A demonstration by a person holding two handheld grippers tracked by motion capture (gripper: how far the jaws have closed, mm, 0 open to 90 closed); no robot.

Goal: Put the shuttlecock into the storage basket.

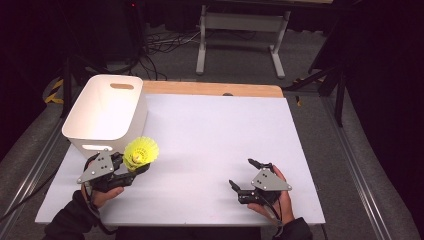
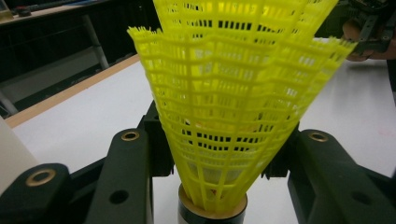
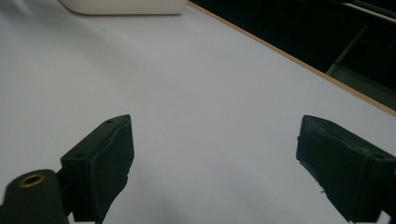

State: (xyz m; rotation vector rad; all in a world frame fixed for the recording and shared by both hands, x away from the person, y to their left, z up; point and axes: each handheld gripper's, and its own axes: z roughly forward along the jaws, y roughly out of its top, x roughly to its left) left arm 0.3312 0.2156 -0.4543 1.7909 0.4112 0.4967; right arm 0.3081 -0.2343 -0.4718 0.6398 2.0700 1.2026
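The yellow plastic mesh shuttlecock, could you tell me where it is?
The yellow plastic mesh shuttlecock sits in the left gripper, front-left in the high view, beside the white plastic bin.

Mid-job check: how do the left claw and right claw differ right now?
The left claw is shut on the yellow shuttlecock; the right claw is open, with nothing between its jaws. The left claw sits beside the white bin; the right claw is over bare table. Both are hand-held near the table's front edge.
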